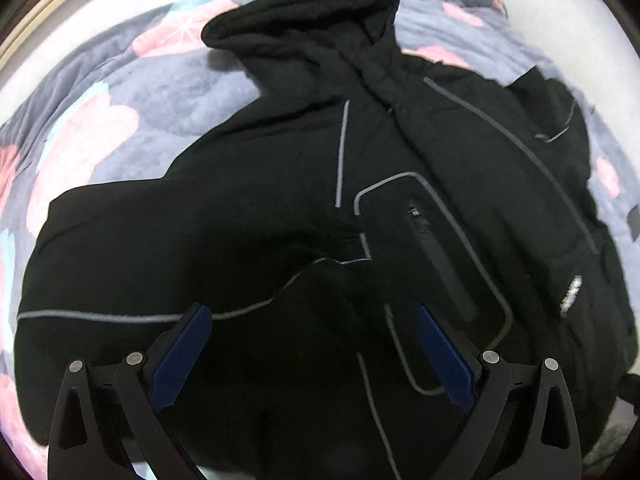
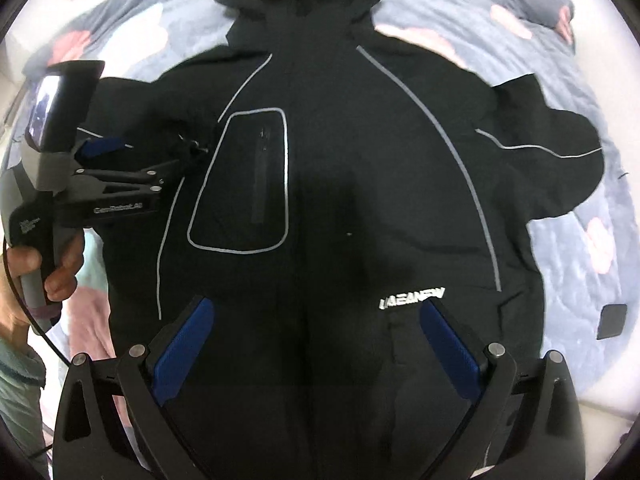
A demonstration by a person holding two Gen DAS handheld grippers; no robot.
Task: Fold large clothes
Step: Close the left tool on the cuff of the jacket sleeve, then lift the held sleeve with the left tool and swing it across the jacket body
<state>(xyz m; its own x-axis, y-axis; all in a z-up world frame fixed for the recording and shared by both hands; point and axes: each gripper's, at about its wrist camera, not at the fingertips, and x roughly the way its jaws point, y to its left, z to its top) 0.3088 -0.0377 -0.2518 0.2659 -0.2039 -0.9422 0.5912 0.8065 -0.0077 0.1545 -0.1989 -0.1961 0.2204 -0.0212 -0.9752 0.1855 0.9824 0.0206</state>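
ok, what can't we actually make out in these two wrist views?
- Jacket hem: both views, cut off behind each gripper's own body at the bottom edge.
- Chest lettering: right wrist, too blurred to read.
- Left gripper: right wrist, jaws lost against black fabric.

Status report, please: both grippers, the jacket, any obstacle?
Left gripper open, right gripper open, both empty. Black jacket spread front-up on bedspread, unfolded. Small dark object beside jacket.
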